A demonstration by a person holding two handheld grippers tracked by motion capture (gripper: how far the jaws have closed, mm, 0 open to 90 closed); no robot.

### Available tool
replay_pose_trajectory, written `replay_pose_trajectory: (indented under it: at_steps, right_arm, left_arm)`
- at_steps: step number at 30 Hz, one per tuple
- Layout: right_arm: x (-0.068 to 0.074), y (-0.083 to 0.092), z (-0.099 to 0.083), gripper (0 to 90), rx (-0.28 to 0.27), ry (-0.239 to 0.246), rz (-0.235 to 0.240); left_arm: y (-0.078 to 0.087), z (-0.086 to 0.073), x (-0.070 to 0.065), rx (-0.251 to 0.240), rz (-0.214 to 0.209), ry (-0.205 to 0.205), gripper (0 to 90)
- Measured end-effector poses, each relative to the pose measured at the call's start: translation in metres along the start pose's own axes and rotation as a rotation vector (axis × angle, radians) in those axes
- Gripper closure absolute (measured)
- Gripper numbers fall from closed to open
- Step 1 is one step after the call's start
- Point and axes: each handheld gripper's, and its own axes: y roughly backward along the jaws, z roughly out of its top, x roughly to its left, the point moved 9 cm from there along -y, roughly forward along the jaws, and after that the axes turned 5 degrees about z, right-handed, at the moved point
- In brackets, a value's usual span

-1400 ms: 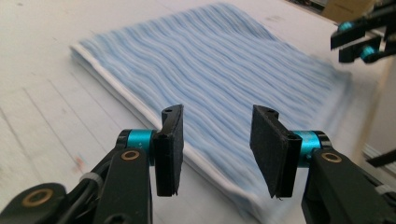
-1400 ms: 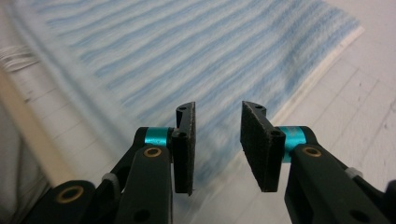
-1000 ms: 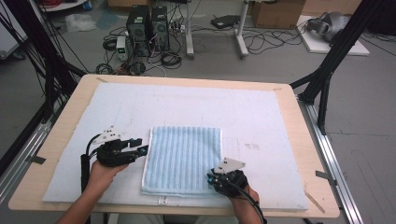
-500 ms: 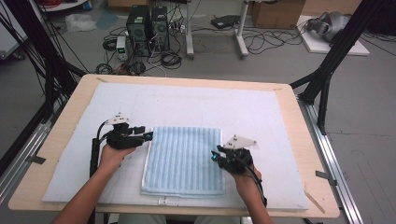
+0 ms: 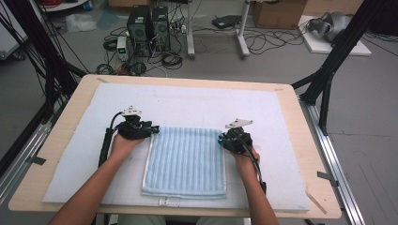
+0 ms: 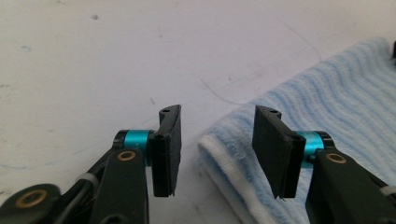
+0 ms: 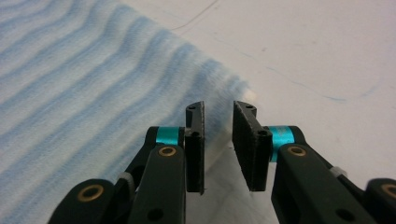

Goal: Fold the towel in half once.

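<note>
Both hands have moved up to the towel's (image 5: 185, 159) far corners; left gripper's (image 6: 217, 149) fingers, just closing slightly, gape half-open astride one corner; right gripper's (image 7: 218, 144) narrowly parted, holding nothing.

My lab bench in a robotics workspace

I work beside black desktop computer towers (image 5: 149, 26), tangled black floor cables (image 5: 263, 44), cardboard boxes (image 5: 278, 12) and black metal rig struts (image 5: 334, 56).

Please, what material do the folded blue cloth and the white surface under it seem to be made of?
The folded blue cloth looks like cotton terry: a soft, fuzzy, matte pile in wavy ribbed stripes, with a flat white hem at its edge. The white surface looks like a matte sheet, perhaps foam or coated board; it is smooth, dull, and marked with faint scratches and smudges. Its exact material stays uncertain.
</note>
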Motion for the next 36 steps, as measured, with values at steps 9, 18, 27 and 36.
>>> replay_pose_trajectory:
  at_steps: [9, 18, 27, 36]
  right_arm:
    - [-0.013, -0.010, 0.018, 63.3, -0.062, -0.066, 0.006]
    - [-0.008, -0.021, 0.013, 80.3, -0.029, -0.082, 0.081]
    - [-0.017, -0.024, 0.023, 86.4, -0.047, -0.056, 0.039]
    - [-0.035, -0.030, 0.040, 86.3, -0.074, -0.032, -0.040]
  left_arm:
    - [-0.005, -0.005, -0.002, 0.029, -0.014, -0.016, 51.2]
    - [-0.006, -0.008, -0.012, 0.050, -0.046, -0.072, 85.3]
    - [-0.010, 0.010, -0.005, -0.005, -0.022, -0.024, 86.6]
    - [-0.025, 0.028, 0.003, -0.046, -0.024, -0.019, 86.5]
